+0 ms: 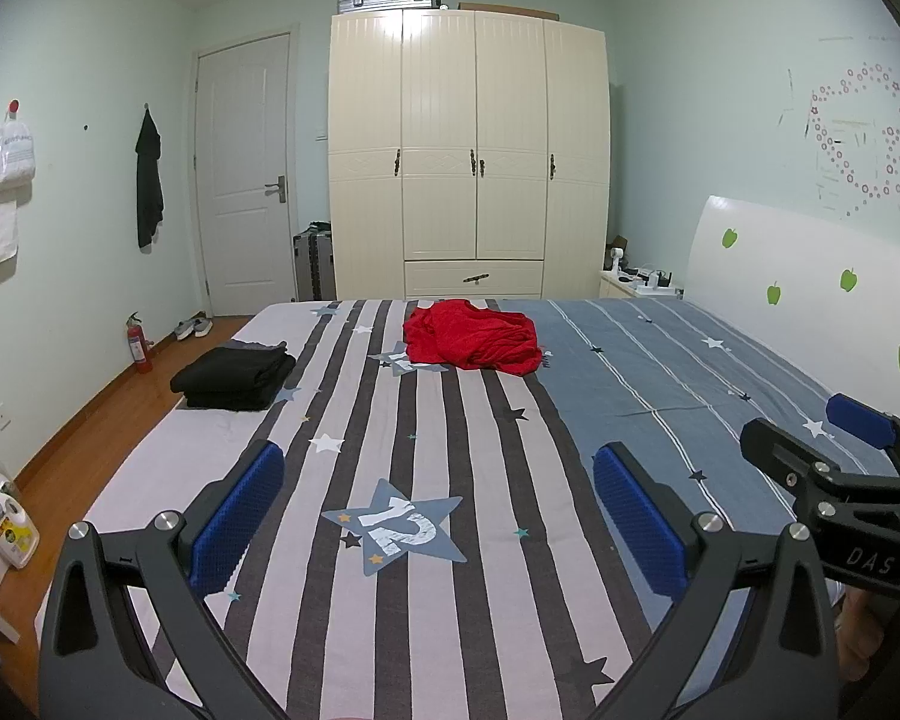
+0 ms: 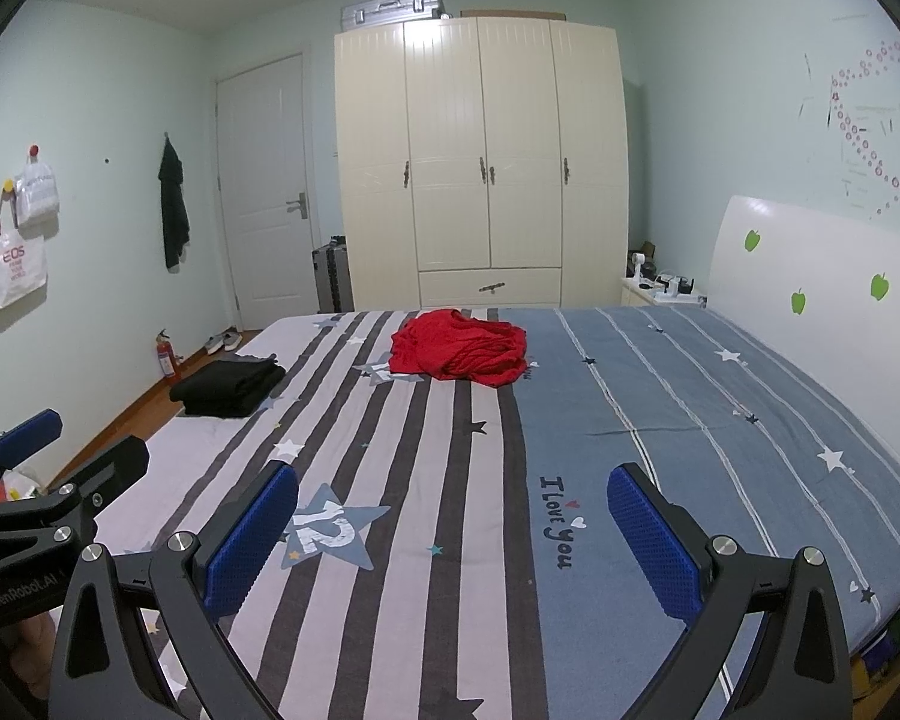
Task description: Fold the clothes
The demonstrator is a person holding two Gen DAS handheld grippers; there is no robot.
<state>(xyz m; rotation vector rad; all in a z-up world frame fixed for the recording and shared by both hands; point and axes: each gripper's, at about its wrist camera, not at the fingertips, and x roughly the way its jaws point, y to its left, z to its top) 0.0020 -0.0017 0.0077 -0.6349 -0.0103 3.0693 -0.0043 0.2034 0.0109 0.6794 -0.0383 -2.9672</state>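
While both claws hover above the near end of the bed (image 1: 450, 630), I see each one spread wide with nothing between its blue pads. My left claw (image 1: 438, 516) sits over a striped stretch of bedsheet printed with a large star, and my right claw (image 2: 453, 540) is just beside it, over the seam where stripes meet blue fabric.

Straight ahead of both claws, well apart from them and toward the far end of the bed, lies a crumpled red garment (image 1: 473, 339), bunched in a heap with no edge or sleeve clearly laid out. Ahead and to the left of my left claw rests a folded stack of black clothes (image 1: 234, 377), near the bed's left edge.

My judgement is that the red heap is the next piece to fold. Because it is so bunched, a claw could pinch several layers at once, or catch the bedsheet underneath and drag it. Pulling it toward the left could also knock the black stack, which sits close to the edge, onto the floor.
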